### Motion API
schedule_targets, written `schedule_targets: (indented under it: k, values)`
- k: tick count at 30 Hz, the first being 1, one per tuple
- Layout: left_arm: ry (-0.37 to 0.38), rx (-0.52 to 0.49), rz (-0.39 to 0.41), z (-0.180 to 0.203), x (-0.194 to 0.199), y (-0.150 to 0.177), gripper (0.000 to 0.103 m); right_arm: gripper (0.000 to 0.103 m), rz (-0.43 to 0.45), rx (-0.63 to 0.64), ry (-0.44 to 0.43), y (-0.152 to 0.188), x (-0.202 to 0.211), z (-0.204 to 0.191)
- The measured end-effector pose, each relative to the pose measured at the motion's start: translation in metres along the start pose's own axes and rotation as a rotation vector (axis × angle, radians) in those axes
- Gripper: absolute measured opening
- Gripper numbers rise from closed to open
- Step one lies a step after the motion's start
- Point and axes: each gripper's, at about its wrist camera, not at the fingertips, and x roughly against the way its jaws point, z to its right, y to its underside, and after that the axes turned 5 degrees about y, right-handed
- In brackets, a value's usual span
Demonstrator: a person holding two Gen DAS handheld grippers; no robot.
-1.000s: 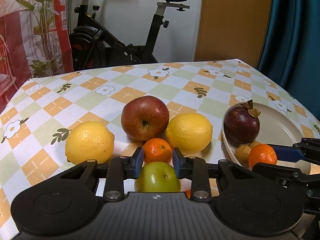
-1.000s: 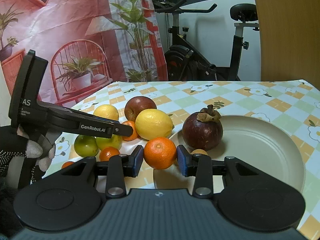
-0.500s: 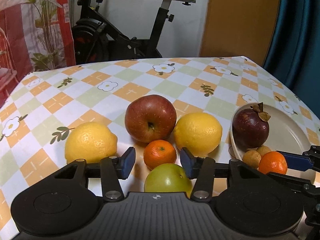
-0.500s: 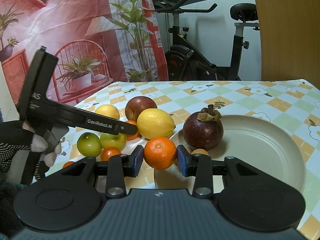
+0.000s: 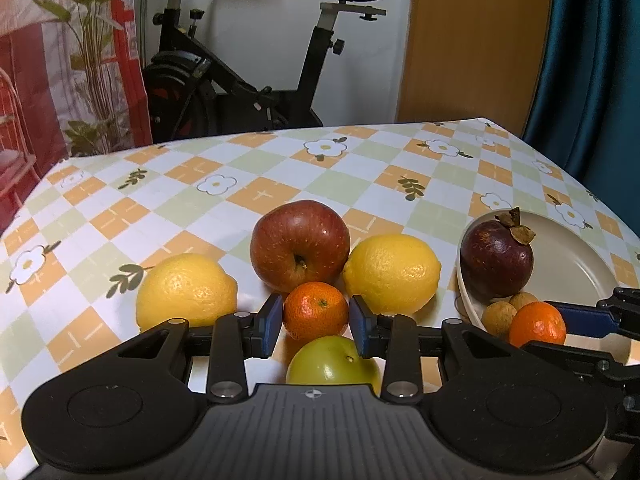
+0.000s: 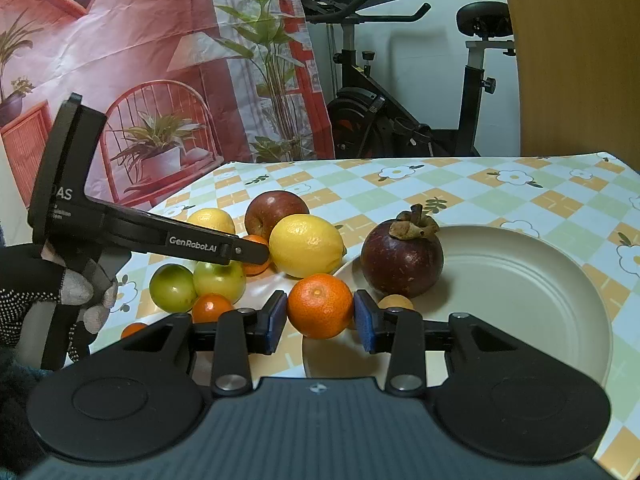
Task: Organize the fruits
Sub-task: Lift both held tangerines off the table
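My left gripper has its jaws closing, and both blue pads touch the sides of a small mandarin on the tablecloth. That mandarin lies in front of a red apple, between two lemons, with a green fruit just before it. My right gripper is shut on another mandarin at the near left rim of a beige plate. On the plate sit a dark mangosteen and small brown longans.
Two green fruits and two more small mandarins lie near the table's left edge. A gloved hand holds the left gripper there. An exercise bike stands behind the table.
The left jaws opened wide, then narrowed onto the small mandarin. The left gripper's body tipped up a little. The right gripper and its mandarin have not moved.
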Motion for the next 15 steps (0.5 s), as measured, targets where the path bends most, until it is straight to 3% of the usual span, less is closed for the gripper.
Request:
schedule_targets:
  k: [15]
  values:
    - [-0.030,-0.035,0.056,0.005,0.024,0.011,0.038,0.039,0.003,0.007,0.000,-0.001,0.000,0.000]
